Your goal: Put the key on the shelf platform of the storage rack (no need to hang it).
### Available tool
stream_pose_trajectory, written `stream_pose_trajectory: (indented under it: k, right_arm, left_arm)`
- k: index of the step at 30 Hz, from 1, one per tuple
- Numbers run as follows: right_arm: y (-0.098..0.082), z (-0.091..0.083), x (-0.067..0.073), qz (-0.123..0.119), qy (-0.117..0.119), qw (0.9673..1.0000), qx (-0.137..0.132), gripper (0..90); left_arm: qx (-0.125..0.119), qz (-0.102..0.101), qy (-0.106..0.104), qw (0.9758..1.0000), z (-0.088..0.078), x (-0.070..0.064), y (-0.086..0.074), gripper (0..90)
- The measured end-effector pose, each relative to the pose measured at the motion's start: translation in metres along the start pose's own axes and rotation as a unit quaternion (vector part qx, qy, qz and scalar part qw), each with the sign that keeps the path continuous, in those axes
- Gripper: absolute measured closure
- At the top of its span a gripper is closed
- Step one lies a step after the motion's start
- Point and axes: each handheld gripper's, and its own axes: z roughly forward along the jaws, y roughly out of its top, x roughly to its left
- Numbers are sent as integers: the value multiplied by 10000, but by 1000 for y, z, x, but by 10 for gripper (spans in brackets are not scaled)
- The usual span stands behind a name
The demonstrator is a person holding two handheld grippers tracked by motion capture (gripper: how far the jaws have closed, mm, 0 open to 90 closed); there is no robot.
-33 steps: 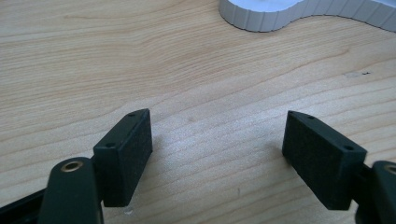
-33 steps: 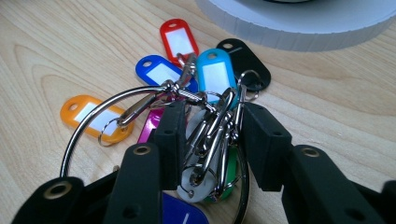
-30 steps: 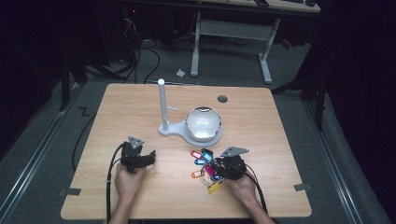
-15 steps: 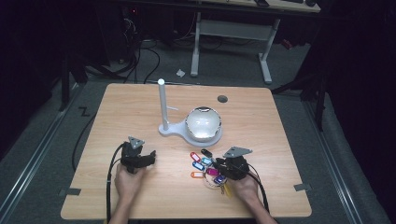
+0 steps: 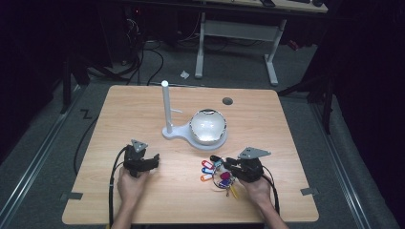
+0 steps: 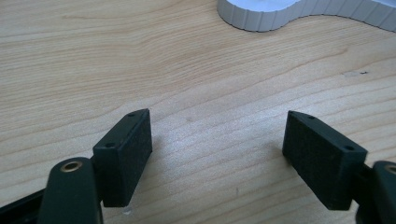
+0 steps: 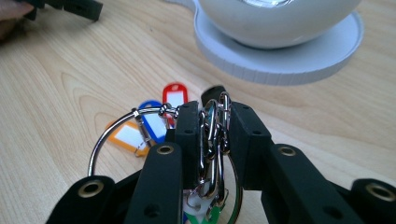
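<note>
A bunch of keys with coloured tags [image 5: 215,172] on a metal ring lies on the wooden table [image 5: 286,143] in front of a white bowl [image 5: 207,125]. The bowl rests on a white stand with an upright post [image 5: 165,105]. My right gripper [image 5: 231,166] is shut on the bunch's metal carabiner [image 7: 212,135], with red, blue and orange tags [image 7: 154,116] hanging to its left. My left gripper [image 5: 154,161] rests on the table left of the keys, open, its pads [image 6: 128,149] wide apart over bare wood.
The white stand's base [image 6: 261,14] lies just beyond my left gripper. A round hole [image 5: 227,100] sits at the table's back right. A dark floor, cables and a desk frame [image 5: 236,33] surround the table.
My right gripper has shifted slightly down and right with the key bunch in it. The left gripper has not moved.
</note>
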Motion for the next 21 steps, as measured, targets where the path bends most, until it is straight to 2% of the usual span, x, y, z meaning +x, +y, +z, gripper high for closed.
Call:
stream_pose_trajectory:
  k: [11, 15, 21]
  right_arm:
    - [18, -27, -3, -142, -52, 9993, -340, 749]
    - [24, -34, -6, -111, -9, 9989, -454, 749]
    - [37, -47, -8, -202, -37, 9983, -550, 750]
  left_arm:
    - [8, -38, 19, 10000, 0, -1, 0, 246]
    - [8, -48, 24, 10000, 0, -1, 0, 245]
    - [11, -49, 22, 10000, 0, -1, 0, 245]
